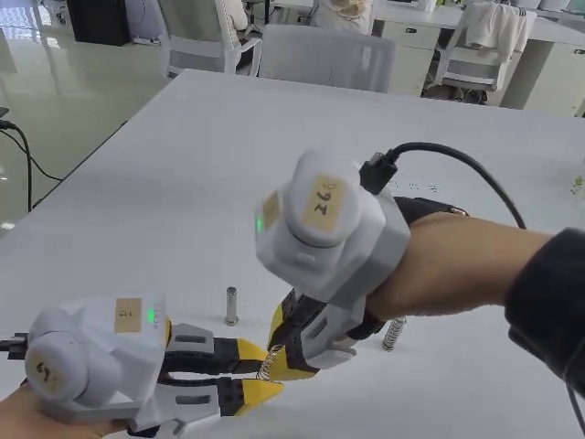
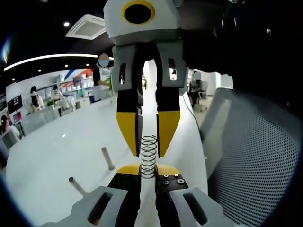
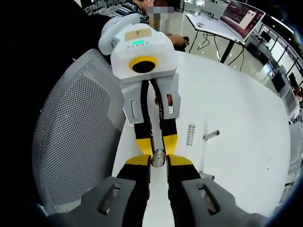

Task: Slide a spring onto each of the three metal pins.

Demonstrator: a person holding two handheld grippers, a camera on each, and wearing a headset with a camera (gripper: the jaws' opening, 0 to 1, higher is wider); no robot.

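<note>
Basically spring one, not yet threaded. Left hand-held gripper (image 1: 254, 371) pinches the spring (image 1: 268, 363); bare pin (image 1: 231, 306) stands near, behind it. Right hand-held gripper (image 1: 284, 351) is pressed on the same spring. Next, I'd say: one lets go, then align the bore over the pin. Spare spring (image 1: 393, 333) lies on the white counter (image 1: 274, 137); office chairs (image 1: 324, 55) behind.

Left gripper (image 1: 260, 373), right gripper (image 1: 281, 352): white housings, tan numbered stickers.
Jaws: black, yellow tips.
Cable (image 1: 457, 160): black.
Sleeve (image 1: 548, 302): dark.
</note>
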